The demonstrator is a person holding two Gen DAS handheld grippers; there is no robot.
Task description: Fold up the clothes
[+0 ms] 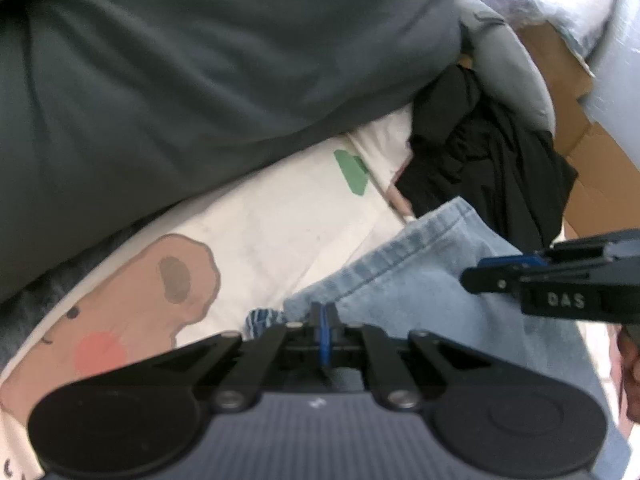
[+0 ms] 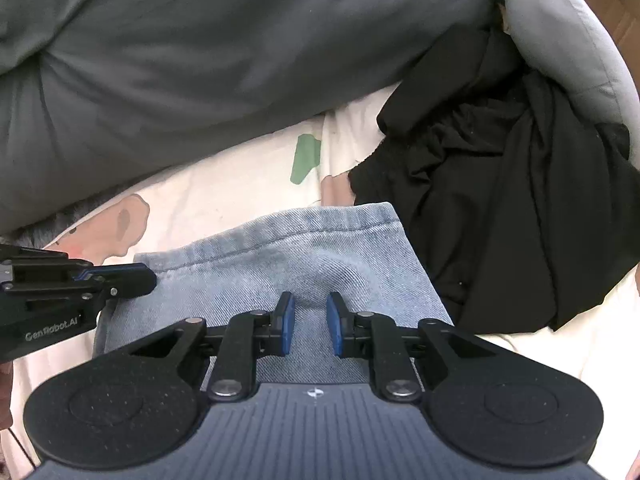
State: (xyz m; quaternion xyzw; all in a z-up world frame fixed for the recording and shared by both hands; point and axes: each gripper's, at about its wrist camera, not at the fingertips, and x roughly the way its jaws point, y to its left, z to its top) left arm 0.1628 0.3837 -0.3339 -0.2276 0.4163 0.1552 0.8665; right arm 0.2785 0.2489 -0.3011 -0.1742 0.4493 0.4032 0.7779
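A light-blue denim garment [image 1: 420,280] [image 2: 304,256] lies on a white printed sheet [image 1: 280,220], its stitched hem facing away from me. My left gripper [image 1: 325,320] is shut, blue pads together, pinching the garment's left edge. In the right wrist view the left gripper [image 2: 150,276] sits at the hem's left corner. My right gripper [image 2: 311,320] is open, its fingers [image 2: 286,316] straddling a raised ridge of denim. From the left wrist view the right gripper [image 1: 470,280] comes in side-on over the cloth.
A dark grey duvet [image 1: 200,80] [image 2: 200,60] bulges across the far side. A heap of black clothing [image 1: 480,160] [image 2: 500,200] lies right of the denim, against a pale grey cushion [image 1: 512,60]. A cardboard box [image 1: 592,168] stands beyond. A hand [image 1: 632,360] shows at the right edge.
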